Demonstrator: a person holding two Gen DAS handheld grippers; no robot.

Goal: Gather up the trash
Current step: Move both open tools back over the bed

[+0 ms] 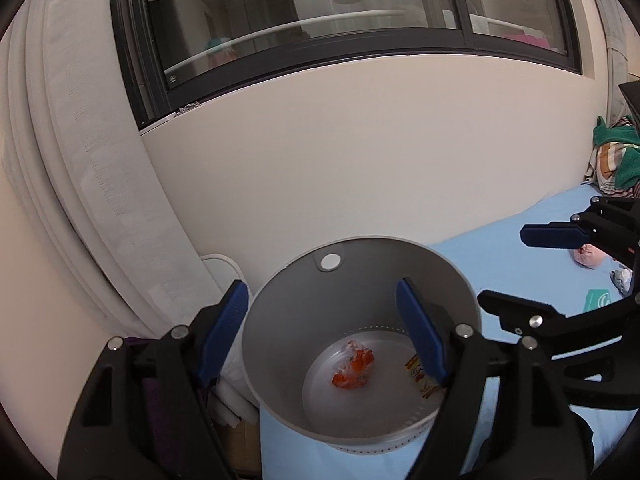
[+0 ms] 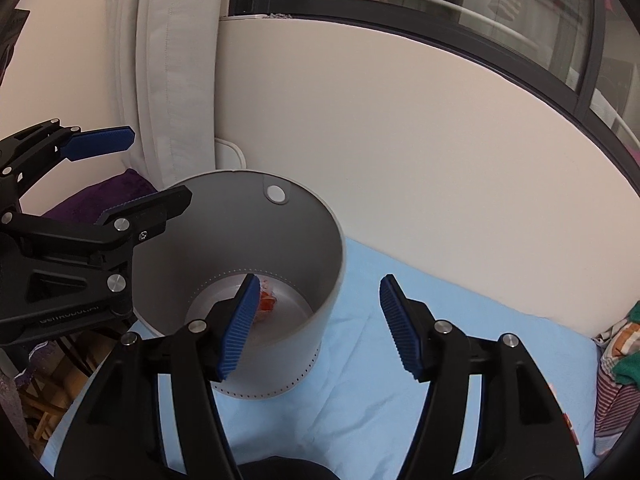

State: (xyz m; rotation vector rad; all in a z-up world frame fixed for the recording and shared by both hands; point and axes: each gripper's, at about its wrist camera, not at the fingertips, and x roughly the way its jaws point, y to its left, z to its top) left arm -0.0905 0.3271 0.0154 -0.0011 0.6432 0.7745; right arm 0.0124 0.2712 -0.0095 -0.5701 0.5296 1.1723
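Currently catalogued, one bedside scene:

Bin: grey round open-topped waste bin (image 1: 360, 280), upright on the light blue bed sheet (image 1: 500, 264), near the cream wall.
Bin contents: crumpled clear-and-orange plastic wrapper (image 1: 354, 368) and a small yellow printed sachet (image 1: 420, 376), both on the bin floor.
Left gripper (image 1: 320, 332): black with blue ribbed pads, spread wide, nothing between them; it straddles the bin's near-left wall, one finger outside, one inside.
Right gripper (image 2: 316, 328): spread apart, nothing held; its left finger hangs over the bin mouth, its right finger over the sheet beside the bin.
Remaining trash: pink crumpled wad (image 1: 588, 256), small grey-white scrap (image 1: 622, 280) and flat green-and-white packet (image 1: 598, 300), lying on the sheet well to the right of the bin.
Key relation: these pieces lie beyond the right gripper's side, away from the left one; judged the right hand's job, reaching rightward, then returning to the bin.
Packet axis: cannot tell, partly hidden.
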